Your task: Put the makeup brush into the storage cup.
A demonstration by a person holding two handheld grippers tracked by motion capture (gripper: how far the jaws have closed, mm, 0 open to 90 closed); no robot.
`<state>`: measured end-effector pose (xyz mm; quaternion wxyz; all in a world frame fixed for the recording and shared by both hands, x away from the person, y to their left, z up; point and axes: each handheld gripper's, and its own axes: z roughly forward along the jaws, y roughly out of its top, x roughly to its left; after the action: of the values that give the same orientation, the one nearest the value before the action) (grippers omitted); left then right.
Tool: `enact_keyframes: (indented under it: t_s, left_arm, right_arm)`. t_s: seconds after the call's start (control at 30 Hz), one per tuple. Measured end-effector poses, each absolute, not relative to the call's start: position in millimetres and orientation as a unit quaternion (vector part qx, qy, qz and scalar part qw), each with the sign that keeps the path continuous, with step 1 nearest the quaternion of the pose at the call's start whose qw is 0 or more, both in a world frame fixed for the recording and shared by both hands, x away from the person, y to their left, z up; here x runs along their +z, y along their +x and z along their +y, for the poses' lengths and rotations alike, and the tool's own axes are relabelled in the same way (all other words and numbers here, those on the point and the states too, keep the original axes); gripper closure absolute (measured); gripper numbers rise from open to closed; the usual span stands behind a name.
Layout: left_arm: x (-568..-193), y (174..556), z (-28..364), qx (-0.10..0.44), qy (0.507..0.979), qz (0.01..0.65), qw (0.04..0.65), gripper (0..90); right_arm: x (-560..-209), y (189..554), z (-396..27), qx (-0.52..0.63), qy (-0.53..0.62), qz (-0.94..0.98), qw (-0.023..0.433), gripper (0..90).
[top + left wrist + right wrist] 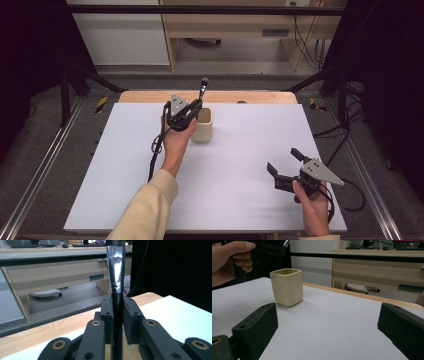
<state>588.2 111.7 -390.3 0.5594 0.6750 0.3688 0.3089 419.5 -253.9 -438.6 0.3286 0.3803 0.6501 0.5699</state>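
Above cream cup, left claw grasping brush, right claw released.

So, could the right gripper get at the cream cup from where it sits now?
Probably yes. The right gripper is open and holds nothing, and bare white table lies between it and the cup. The left gripper, shut on a brush, hangs at the cup's far-left side, so that side is crowded.
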Motion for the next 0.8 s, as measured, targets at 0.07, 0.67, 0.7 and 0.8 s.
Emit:
enact_keyframes:
  t_s: [0.07, 0.67, 0.7, 0.8]
  left_arm:
    - [-390.8, 588.7, 111.6, 0.309, 0.674, 0.370, 0.560, 78.9]
    - [-397.2, 592.4, 110.3, 0.309, 0.671, 0.370, 0.564, 78.9]
    - [-397.8, 592.4, 110.3, 0.308, 0.672, 0.369, 0.562, 78.9]
    - [-400.3, 592.2, 108.9, 0.306, 0.673, 0.370, 0.563, 78.9]
  right_arm:
    - [-438.8, 419.8, -253.7, 0.569, 0.380, 0.651, 0.329, 3.3]
    - [-439.4, 420.2, -253.2, 0.569, 0.380, 0.652, 0.326, 3.3]
    - [-439.5, 420.3, -253.3, 0.569, 0.379, 0.653, 0.327, 3.3]
    - [-439.7, 420.1, -252.8, 0.569, 0.380, 0.653, 0.325, 3.4]
